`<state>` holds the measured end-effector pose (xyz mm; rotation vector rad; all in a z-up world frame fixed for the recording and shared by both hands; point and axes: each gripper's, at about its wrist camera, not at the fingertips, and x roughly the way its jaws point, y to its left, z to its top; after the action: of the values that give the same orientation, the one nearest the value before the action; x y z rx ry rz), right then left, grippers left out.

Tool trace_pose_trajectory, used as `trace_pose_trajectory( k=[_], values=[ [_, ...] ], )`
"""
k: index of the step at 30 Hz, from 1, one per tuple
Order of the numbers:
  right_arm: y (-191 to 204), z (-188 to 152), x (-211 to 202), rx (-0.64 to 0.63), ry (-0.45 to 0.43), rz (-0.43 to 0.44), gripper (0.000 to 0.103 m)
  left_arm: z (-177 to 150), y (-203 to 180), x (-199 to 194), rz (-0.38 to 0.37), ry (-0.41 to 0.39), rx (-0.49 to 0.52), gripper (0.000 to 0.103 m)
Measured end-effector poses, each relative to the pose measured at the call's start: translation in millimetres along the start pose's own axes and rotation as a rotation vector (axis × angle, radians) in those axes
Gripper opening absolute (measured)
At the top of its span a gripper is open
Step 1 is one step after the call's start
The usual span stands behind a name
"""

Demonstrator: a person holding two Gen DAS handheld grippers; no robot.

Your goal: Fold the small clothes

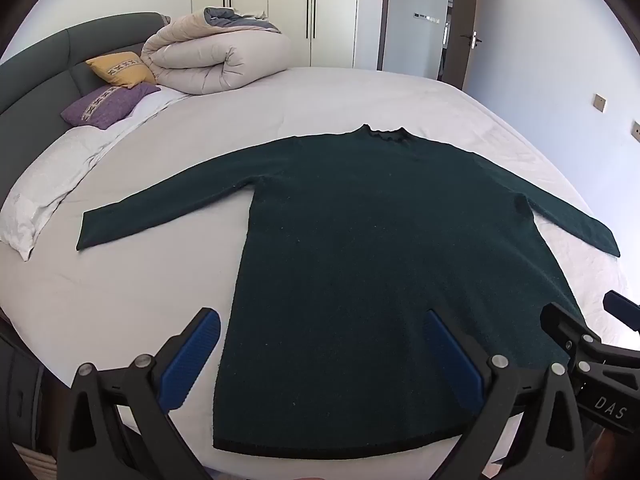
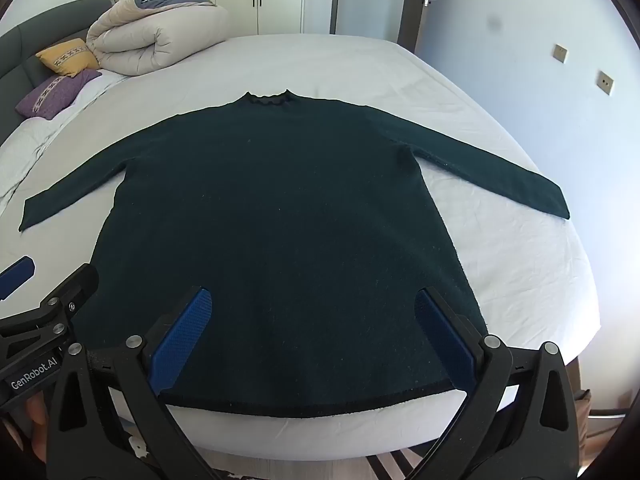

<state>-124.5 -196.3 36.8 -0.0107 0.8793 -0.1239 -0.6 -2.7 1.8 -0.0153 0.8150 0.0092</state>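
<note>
A dark green long-sleeved sweater [image 1: 360, 260] [image 2: 280, 220] lies flat on the white bed [image 1: 320, 96] [image 2: 500, 260], collar away from me, hem at the near edge, both sleeves spread out to the sides. My left gripper [image 1: 322, 322] hovers open above the hem's left part, with nothing between its blue pads [image 1: 188, 364]. Over the hem's middle and right my right gripper [image 2: 312, 300] also stands open and holds nothing. Each gripper shows at the edge of the other's view, the right gripper [image 1: 592, 332] at the right and the left gripper [image 2: 48, 288] at the left.
A rolled beige duvet [image 1: 216, 56] [image 2: 156, 36] sits at the bed's far left by a yellow cushion [image 1: 120, 68] and a purple cushion [image 1: 108, 104]. A dark headboard [image 1: 36, 72] runs along the left. Wardrobes and a door stand behind. Floor shows below the near bed edge.
</note>
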Motion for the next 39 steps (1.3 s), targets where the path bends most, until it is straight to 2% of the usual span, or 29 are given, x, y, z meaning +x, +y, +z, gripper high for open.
trace_pose_trajectory(
  k=[39],
  values=[
    [6.2,-4.7,3.9,-0.018,0.015,-0.014,0.103,-8.1,10.2,6.4,-0.014,0.024,-0.032,0.103]
  ],
)
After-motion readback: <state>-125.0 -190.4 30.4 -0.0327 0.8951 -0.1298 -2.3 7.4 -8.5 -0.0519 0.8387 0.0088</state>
